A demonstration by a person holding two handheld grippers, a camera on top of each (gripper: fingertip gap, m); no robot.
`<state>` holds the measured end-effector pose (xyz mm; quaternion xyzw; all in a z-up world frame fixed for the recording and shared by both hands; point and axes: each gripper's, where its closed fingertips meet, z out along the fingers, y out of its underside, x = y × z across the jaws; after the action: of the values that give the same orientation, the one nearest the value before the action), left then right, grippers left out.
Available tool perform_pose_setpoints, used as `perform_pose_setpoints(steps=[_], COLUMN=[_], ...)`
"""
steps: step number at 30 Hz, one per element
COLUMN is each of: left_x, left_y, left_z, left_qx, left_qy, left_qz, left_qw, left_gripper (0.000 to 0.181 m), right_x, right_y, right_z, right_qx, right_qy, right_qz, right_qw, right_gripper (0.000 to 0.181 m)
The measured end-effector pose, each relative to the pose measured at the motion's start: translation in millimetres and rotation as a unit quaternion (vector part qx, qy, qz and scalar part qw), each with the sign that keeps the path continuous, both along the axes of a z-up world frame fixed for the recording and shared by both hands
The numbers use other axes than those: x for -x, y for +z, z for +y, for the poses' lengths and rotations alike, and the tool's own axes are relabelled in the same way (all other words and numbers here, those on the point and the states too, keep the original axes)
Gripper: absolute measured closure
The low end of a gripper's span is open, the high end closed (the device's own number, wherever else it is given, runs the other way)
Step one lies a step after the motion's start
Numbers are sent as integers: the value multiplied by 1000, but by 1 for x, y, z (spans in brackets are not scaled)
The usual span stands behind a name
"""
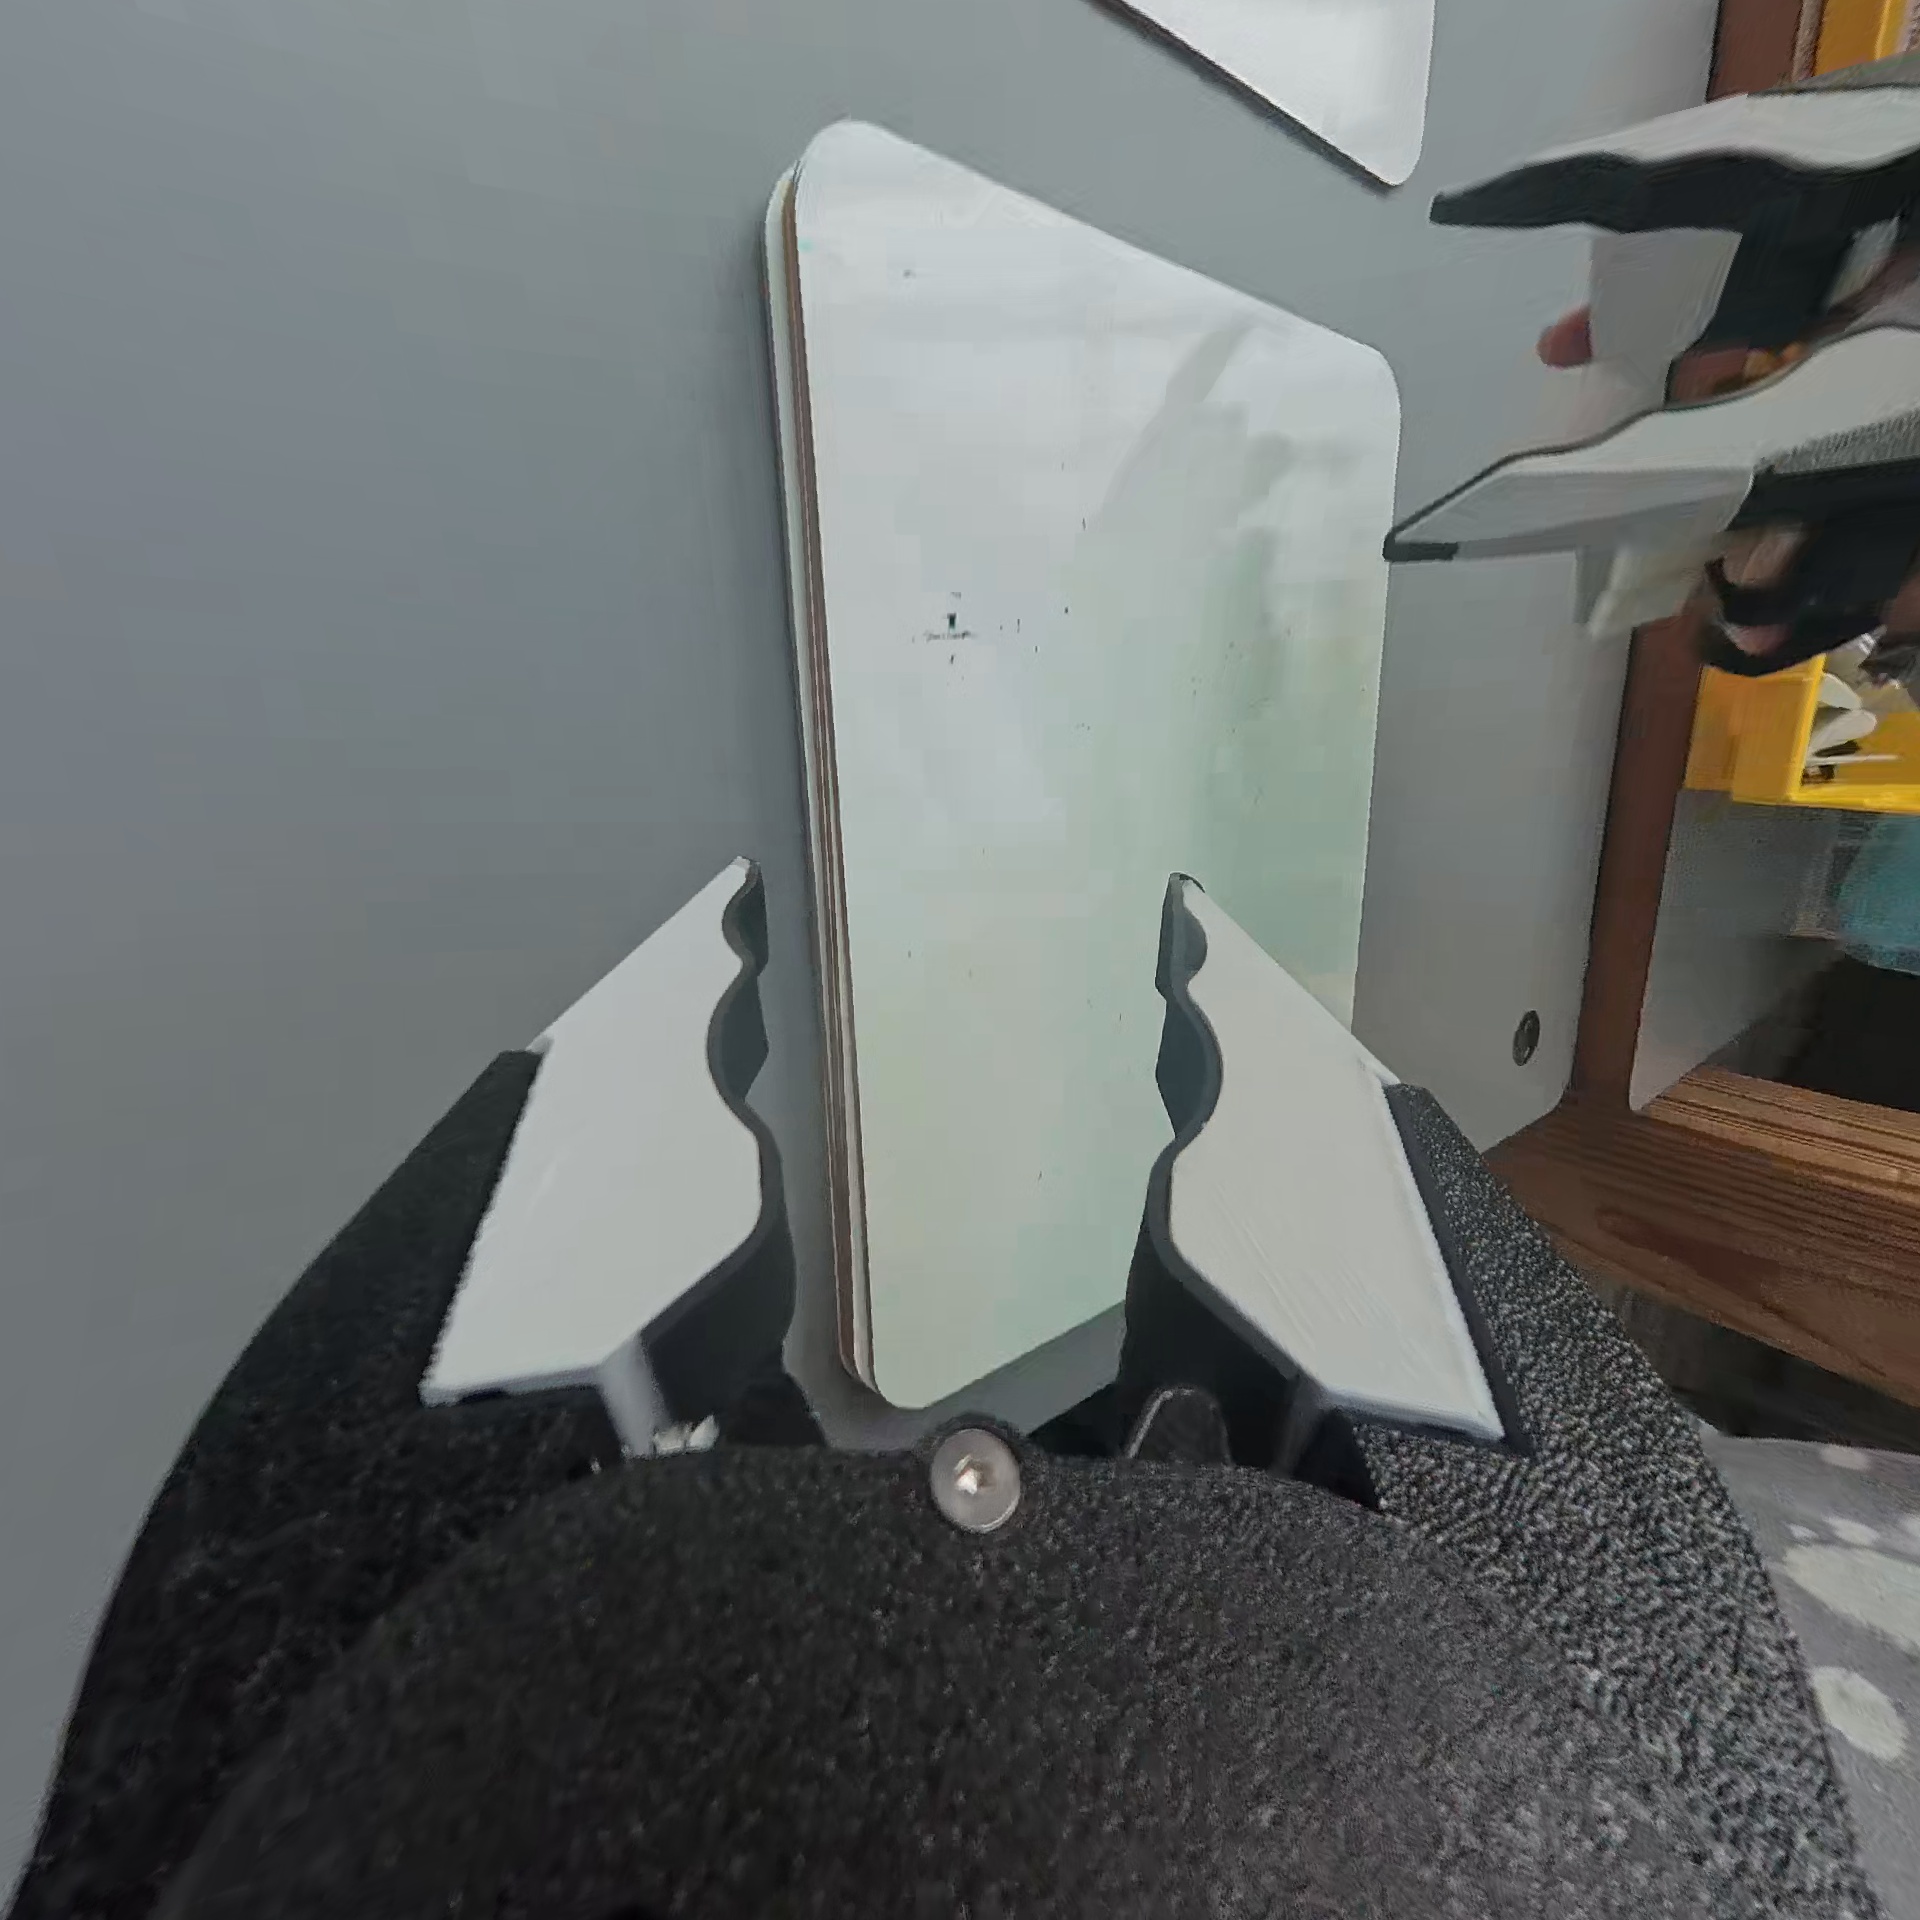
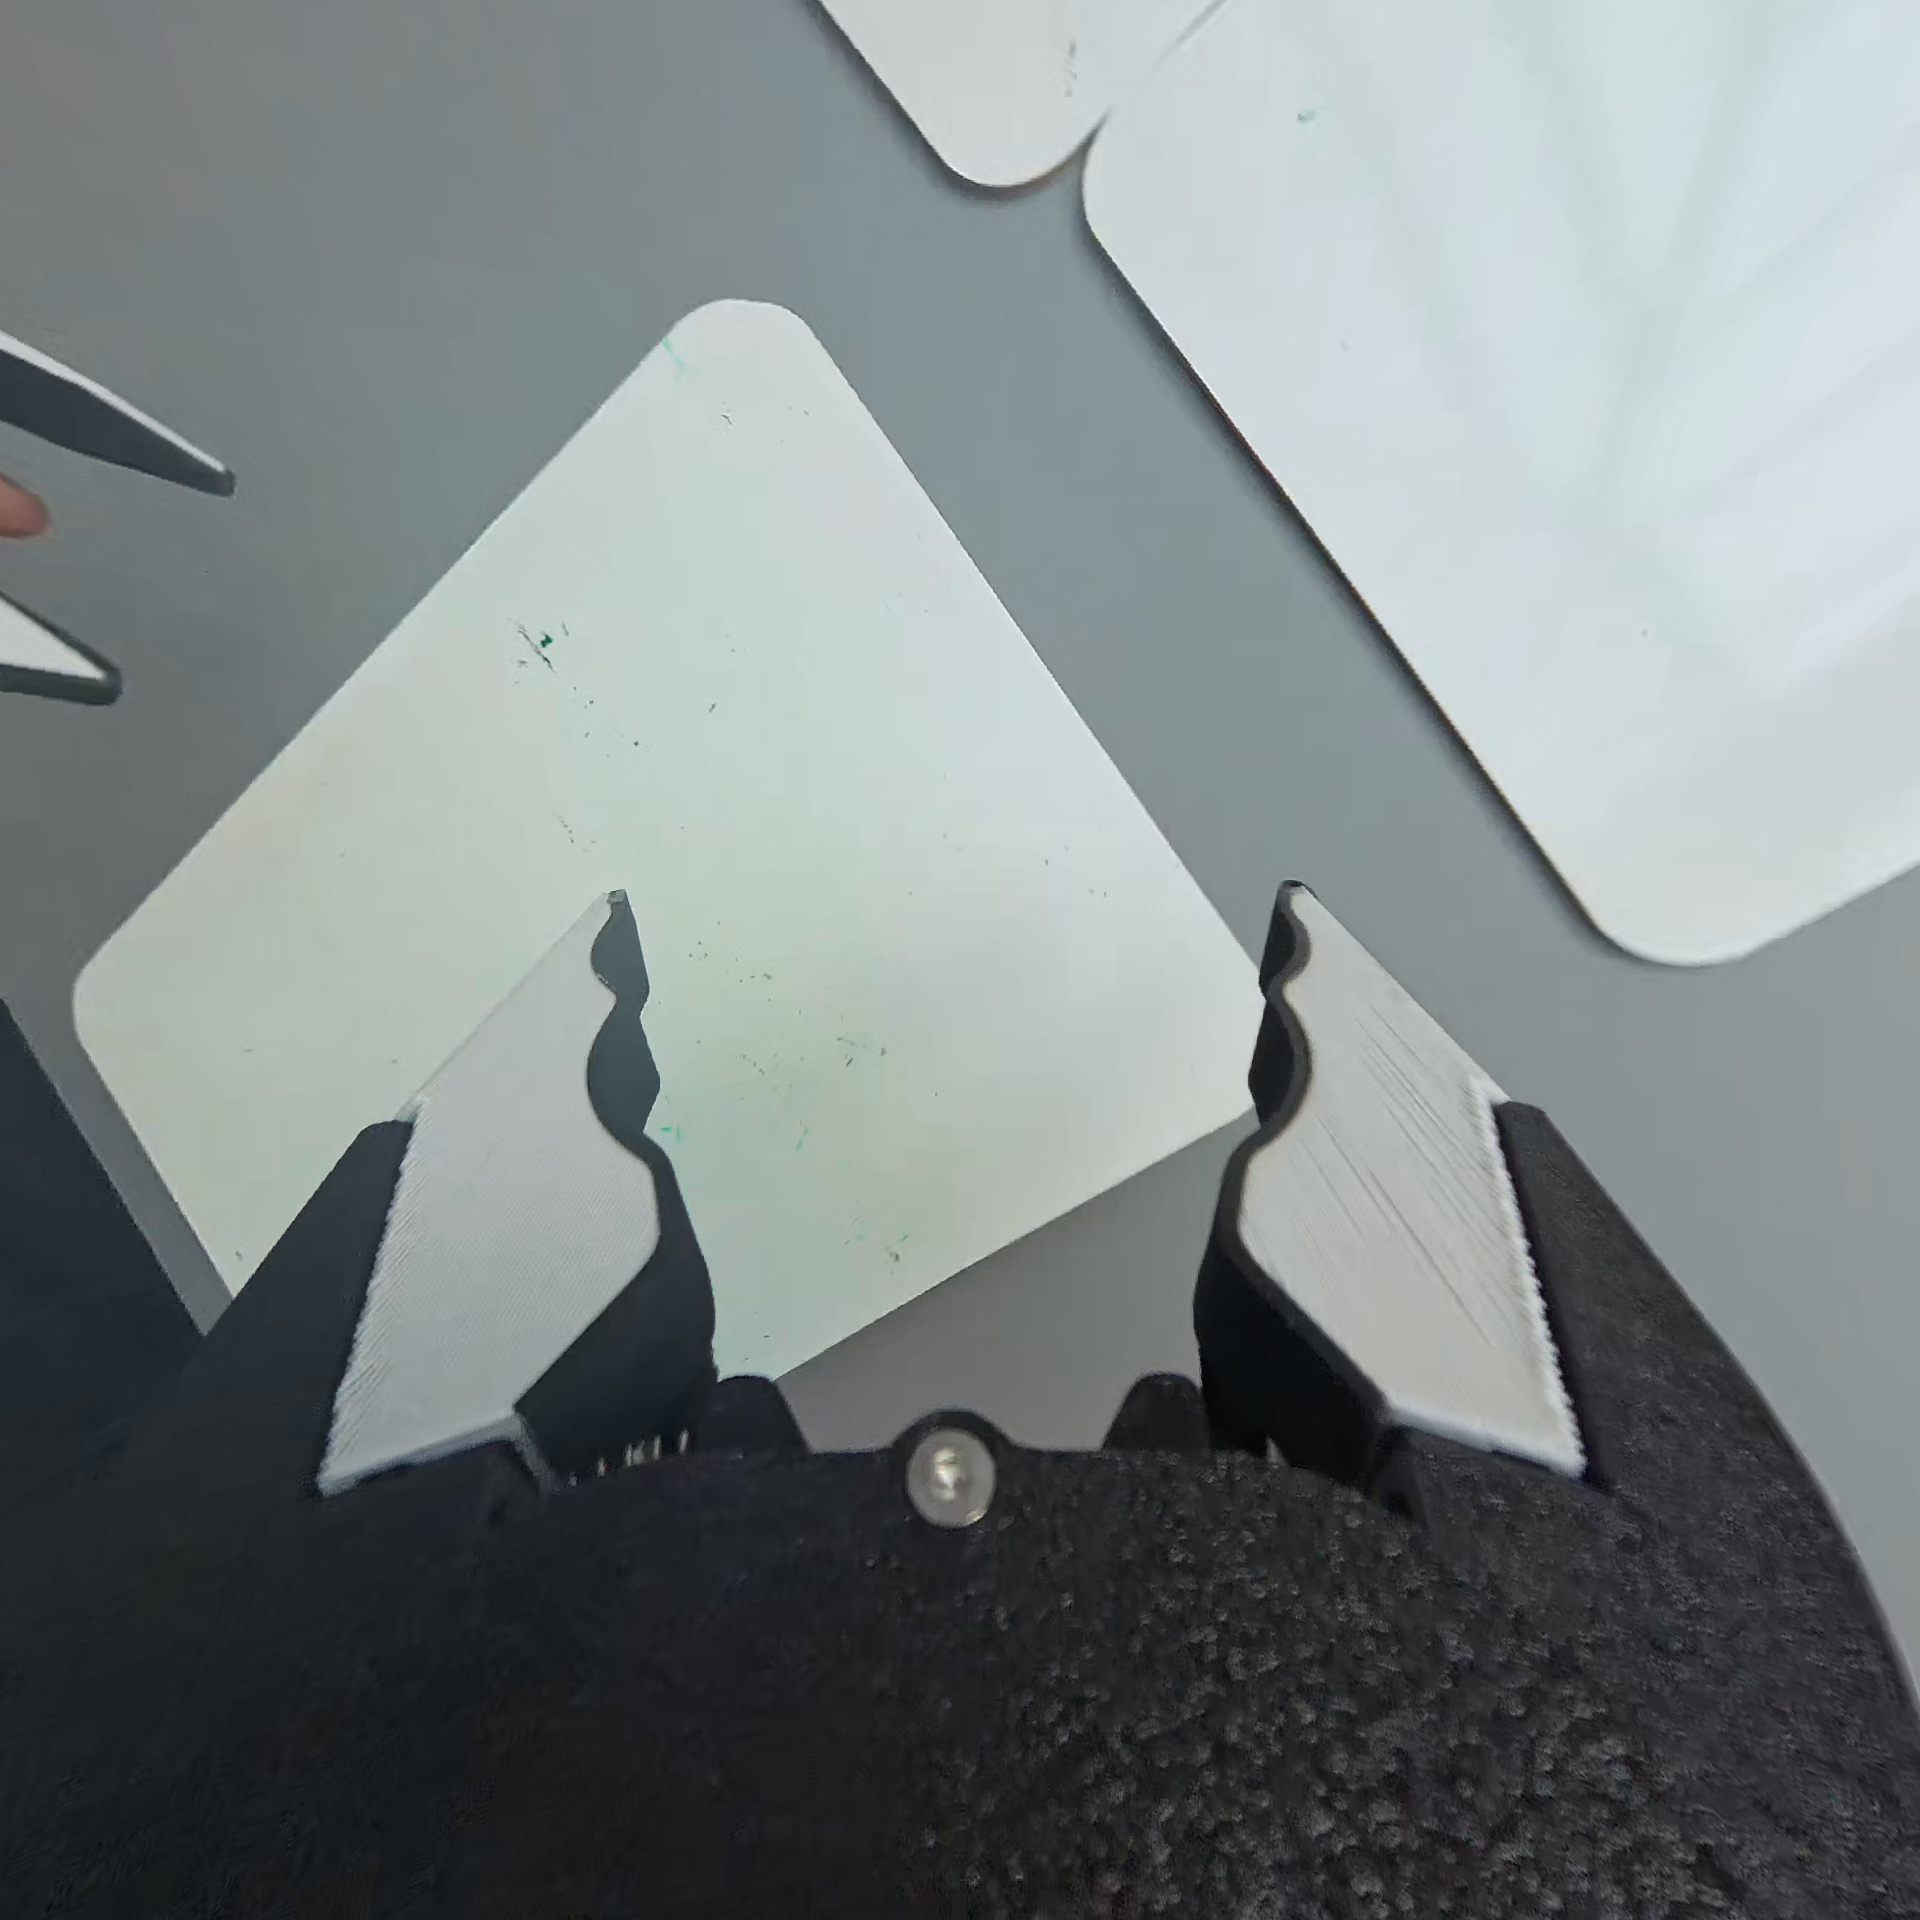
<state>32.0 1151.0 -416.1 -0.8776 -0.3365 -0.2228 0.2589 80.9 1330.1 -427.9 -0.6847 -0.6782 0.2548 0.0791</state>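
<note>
White board with rounded corners is seen lying flat on the grey bench; faint green smears and small dark specks are seen across its face; a brown layered edge is visible along its left side in the left wrist view; left tongs are held spread apart over the near end of the board, nothing clamped, contact with the board cannot be told; right tongs are likewise spread wide above the same board, nothing gripped between them; in the right wrist view the board is seen cornerwise, one corner pointing away; a second, larger white board is laid just beside it at upper right, apart by a strip of bench; a third white board is partly seen at the top edge, and its overlap with the second cannot be told; the right tongs are also seen at upper right of the left wrist view, well above the board; a wooden shelf unit with a yellow bin is seen past the bench edge on the right.
</note>
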Motion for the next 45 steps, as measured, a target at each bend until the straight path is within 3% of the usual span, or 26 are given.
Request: perform_pose_setpoints(steps=[4,7,12,16,18,24,27,33,38,45], left_x=[-57,-103,-164,-189,-188,-170,-168,-166,-153,-149], left_y=[-4,-12,-38,-57,-60,-53,-57,-55,-46,-50], left_z=[-80,-113,-126,-116,-107,-86,-86,-90,-99,-100], left_qx=[13,22,61,81,84,98,127,119,91,105], left_qy=[95,120,94,51,53,83,76,78,120,109], left_qz=[-32,-13,33,86,112,96,69,55,30,16], left_qw=[995,992,993,992,989,987,987,988,988,988], left_gripper=[107,111,125,130,135,145,148,144,141,141], right_x=[38,56,65,66,65,58,58,60,57,51], right_y=[-9,-23,-35,-38,-39,-48,-49,-48,-44,-46], right_z=[-15,-25,-33,-37,-43,-47,-48,-49,-43,-45], right_qx=[-21,-27,-5,24,33,-29,-45,-39,-24,-10], right_qy=[170,243,273,259,261,308,315,311,294,285], right_qz=[-13,-28,-45,-57,-66,-81,-87,-91,-91,-92], right_qw=[985,969,961,964,963,947,944,945,951,954], right_gripper=[64,67,92,113,114,106,103,103,97,96])
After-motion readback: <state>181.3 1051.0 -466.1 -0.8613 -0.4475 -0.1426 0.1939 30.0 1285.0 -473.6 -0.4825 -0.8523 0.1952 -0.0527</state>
